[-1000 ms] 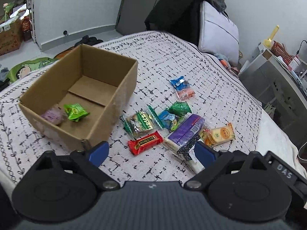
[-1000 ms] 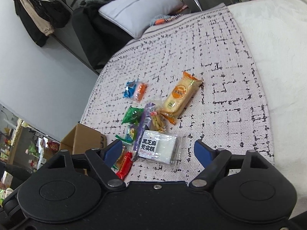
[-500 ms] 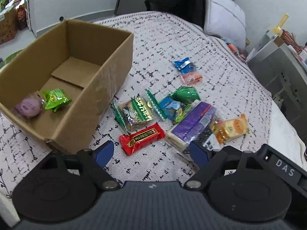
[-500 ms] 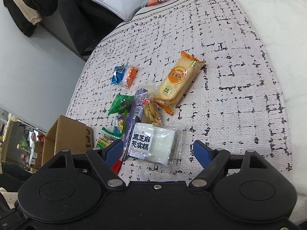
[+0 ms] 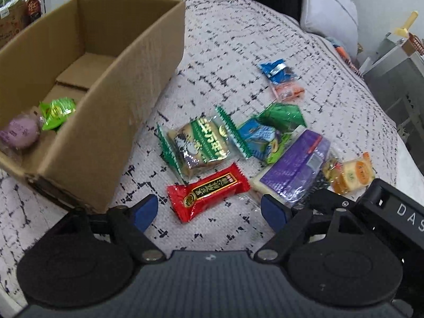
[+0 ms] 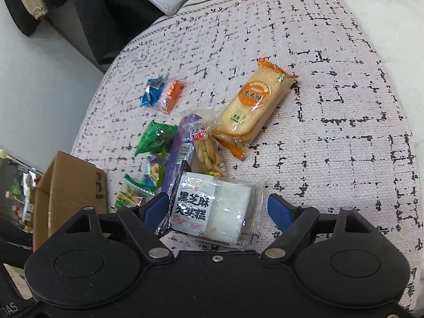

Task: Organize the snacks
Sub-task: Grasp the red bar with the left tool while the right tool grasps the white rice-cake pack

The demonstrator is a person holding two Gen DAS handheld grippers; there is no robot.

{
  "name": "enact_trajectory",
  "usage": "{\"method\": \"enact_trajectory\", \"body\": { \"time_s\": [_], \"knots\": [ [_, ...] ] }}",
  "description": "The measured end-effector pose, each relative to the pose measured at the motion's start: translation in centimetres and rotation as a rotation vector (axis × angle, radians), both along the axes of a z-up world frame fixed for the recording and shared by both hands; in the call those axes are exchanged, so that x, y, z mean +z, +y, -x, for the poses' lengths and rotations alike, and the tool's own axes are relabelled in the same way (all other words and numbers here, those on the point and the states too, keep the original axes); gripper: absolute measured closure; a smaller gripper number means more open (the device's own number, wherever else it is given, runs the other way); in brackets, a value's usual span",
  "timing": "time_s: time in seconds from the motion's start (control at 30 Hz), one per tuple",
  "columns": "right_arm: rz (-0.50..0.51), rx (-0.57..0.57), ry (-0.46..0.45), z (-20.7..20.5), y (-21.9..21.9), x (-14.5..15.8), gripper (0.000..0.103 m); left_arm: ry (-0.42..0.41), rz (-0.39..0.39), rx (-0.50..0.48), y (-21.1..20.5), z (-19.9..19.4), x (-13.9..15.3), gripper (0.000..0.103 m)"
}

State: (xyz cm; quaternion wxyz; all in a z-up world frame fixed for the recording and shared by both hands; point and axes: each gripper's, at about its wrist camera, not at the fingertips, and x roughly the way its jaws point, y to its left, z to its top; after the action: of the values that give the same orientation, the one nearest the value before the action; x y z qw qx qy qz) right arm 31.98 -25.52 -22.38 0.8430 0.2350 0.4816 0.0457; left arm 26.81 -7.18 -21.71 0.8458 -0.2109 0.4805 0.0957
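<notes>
Nubby woven bedspread point(image 5: 233, 42) under crinkly foil snacks point(image 5: 209, 192); both grippers' fingers point(image 5: 144, 210) apart.

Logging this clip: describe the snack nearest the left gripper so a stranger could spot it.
Start at the cardboard box on the bedspread; the loose snacks lie just beside it. Nearest the left gripper is the red bar, the only red wrapper there, with a dark label.

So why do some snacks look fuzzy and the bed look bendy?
Left wrist view: the green packet and cardboard box are smeared by motion blur. Right wrist view: sharper, the white cake packet is readable. Both views: fisheye lenses curve the bedspread.
</notes>
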Motion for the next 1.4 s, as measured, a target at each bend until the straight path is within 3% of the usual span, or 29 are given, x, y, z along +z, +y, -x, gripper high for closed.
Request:
{"method": "enact_trajectory", "body": {
  "time_s": [0.1,0.17,0.2,0.27,0.3,0.43,0.73,0.93,1.4],
  "knots": [
    [0.023,0.013,-0.004,-0.3,0.6,-0.1,0.02,-0.011,-0.029,-0.009,-0.3,0.1,-0.2,0.029],
    [0.044,0.019,-0.007,-0.4,1.0,-0.2,0.02,-0.013,-0.04,-0.016,-0.4,0.1,-0.2,0.042],
    [0.061,0.025,-0.008,-0.4,1.2,-0.3,0.023,-0.011,-0.045,-0.01,-0.4,0.1,-0.1,0.047],
    [0.105,0.04,-0.019,-0.3,1.6,-0.3,0.028,-0.007,-0.039,0.001,-0.1,0.1,-0.1,0.066],
    [0.121,0.051,-0.024,-0.2,1.7,-0.3,0.035,-0.01,-0.027,0.004,0.1,0.2,0.0,0.068],
    [0.13,0.061,-0.032,-0.1,1.6,0.0,0.042,-0.023,0.009,-0.002,0.3,0.6,0.6,0.084],
    [0.095,0.046,-0.074,1.3,0.8,1.6,0.047,-0.106,0.017,-0.012,0.2,2.5,3.3,0.09],
    [0.061,0.047,-0.117,2.4,0.4,3.0,0.047,-0.157,0.032,-0.01,0.7,4.2,5.1,0.102],
    [0.012,0.097,-0.194,3.7,0.8,4.9,0.048,-0.242,0.027,-0.013,0.8,6.5,8.6,0.103]
  ]
}}
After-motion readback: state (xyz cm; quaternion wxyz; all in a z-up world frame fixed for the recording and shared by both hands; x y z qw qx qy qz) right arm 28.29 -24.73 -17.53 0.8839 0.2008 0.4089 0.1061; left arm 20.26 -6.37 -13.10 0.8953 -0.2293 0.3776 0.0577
